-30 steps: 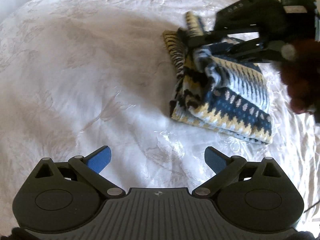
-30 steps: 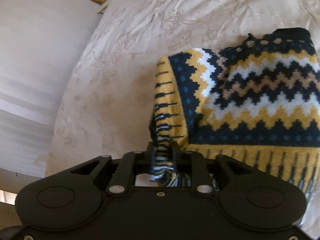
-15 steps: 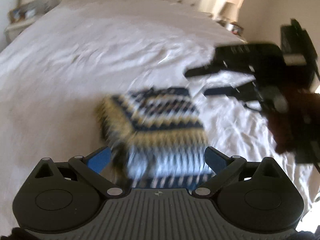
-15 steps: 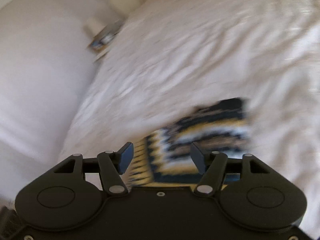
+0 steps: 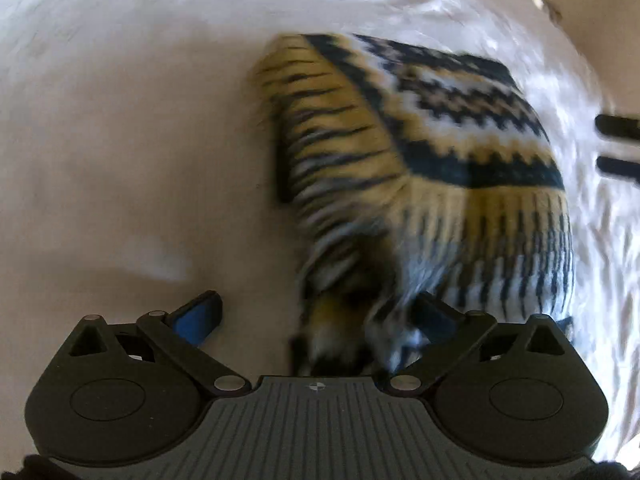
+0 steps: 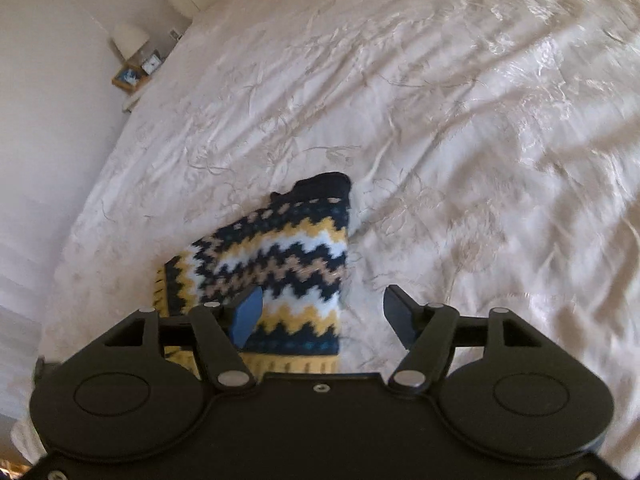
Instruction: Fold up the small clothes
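A folded knit sweater (image 5: 440, 152), in yellow, navy and white zigzags, lies on the white bedspread (image 5: 120, 140). My left gripper (image 5: 318, 316) hangs low over its near end and is open. The bunched near edge of the sweater sits between its fingers, close to the right finger (image 5: 436, 318), and the blue left pad (image 5: 198, 318) is well clear. This view is blurred. In the right wrist view the sweater (image 6: 280, 256) lies ahead and to the left. My right gripper (image 6: 323, 300) is open and holds nothing, with its left pad (image 6: 248, 316) over the knit. The right gripper (image 5: 618, 148) also shows at the left view's right edge.
The embroidered bedspread (image 6: 460, 120) stretches far ahead and to the right. A bedside table (image 6: 134, 76) with a lamp, a small clock and a framed picture stands beyond the bed's far left corner, against a white wall (image 6: 48, 100).
My right gripper has let go of the sweater's edge, opened and drawn back. My left gripper has come down over the sweater, whose near edge is now between its fingers.
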The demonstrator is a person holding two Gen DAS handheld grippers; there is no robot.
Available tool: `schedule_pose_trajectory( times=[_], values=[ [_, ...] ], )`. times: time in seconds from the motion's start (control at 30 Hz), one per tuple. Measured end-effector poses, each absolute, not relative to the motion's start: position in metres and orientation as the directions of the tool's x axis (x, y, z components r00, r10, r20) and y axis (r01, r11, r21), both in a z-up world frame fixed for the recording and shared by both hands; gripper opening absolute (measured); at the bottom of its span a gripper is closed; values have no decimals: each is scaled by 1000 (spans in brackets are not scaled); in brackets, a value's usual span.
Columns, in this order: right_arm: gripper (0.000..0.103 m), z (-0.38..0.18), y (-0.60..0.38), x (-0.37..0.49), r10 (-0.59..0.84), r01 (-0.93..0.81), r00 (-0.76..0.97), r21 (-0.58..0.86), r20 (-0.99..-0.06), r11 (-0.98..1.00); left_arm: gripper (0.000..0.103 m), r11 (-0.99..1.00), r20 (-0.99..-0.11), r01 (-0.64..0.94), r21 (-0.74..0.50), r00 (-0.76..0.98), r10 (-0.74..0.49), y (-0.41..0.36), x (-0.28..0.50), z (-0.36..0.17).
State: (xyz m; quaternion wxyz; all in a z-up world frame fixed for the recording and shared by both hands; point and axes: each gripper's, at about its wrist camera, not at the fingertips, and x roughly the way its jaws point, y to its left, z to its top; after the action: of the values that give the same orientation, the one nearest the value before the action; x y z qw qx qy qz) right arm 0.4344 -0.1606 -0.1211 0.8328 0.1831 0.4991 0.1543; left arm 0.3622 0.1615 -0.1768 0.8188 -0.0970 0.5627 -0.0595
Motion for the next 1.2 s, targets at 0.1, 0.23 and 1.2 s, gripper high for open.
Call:
schedule_pose_trajectory(
  times=[0.1,0.23,1.2],
  values=[
    [70,-134,-157,447,444,-75,444,461,-778,884,103,982,-917,20,-188,355,-183,159,351,-175],
    [71,-162,-135,469,432,-81,394,438,-811,895,103,982,-920,-11,-191,350,-175,160,349,-176],
    [103,-212,-86,501,666,-218,200,630,-719,746,102,906,-854,-1,-423,334,-399,157,376,-179]
  ],
)
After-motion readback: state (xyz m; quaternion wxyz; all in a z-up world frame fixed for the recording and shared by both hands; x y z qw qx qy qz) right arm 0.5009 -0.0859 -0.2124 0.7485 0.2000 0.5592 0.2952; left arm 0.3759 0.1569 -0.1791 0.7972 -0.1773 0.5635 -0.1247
